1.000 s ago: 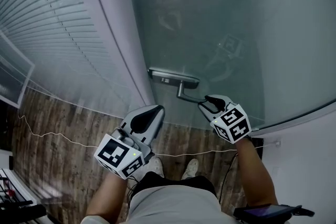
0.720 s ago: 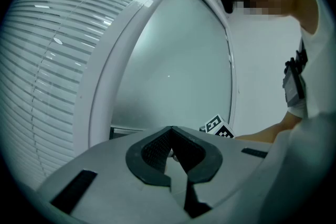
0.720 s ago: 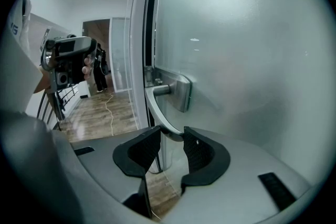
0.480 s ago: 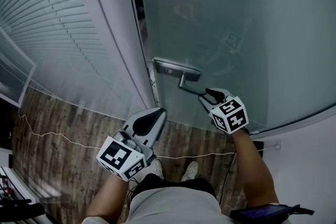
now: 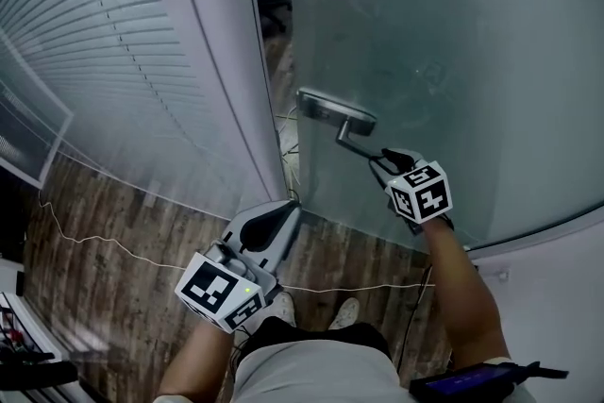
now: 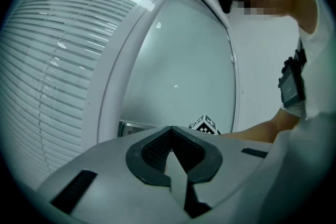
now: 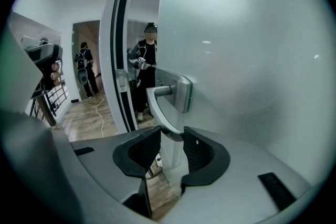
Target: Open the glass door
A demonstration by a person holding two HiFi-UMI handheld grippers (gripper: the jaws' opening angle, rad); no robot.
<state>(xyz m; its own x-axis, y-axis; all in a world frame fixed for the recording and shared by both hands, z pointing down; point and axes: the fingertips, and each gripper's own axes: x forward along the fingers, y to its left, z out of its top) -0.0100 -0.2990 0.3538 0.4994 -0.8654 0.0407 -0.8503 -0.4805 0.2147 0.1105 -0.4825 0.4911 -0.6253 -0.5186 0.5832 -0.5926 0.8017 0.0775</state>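
The frosted glass door (image 5: 453, 42) stands ajar, with a dark gap between its edge and the white frame (image 5: 217, 61). Its metal lever handle (image 5: 351, 141) hangs from a steel plate (image 5: 332, 109). My right gripper (image 5: 382, 159) is shut on the lever's free end. In the right gripper view the lever (image 7: 157, 105) runs down between the pads of the right gripper (image 7: 170, 147), and the door (image 7: 247, 60) fills the right side. My left gripper (image 5: 286, 212) is shut and holds nothing, low beside the frame. In the left gripper view the left gripper (image 6: 173, 157) points at the door (image 6: 184, 71).
Slatted blinds (image 5: 85, 42) behind a glass wall stand left of the frame. A thin white cable (image 5: 113, 245) lies across the wooden floor. Through the doorway, people (image 7: 147, 65) stand in a corridor beside a cable on the floor. My feet (image 5: 344, 309) are close to the door.
The door has swung open and the gap at the frame has widened. My right gripper moved with the handle, up and to the right in the head view. The left gripper stayed put.
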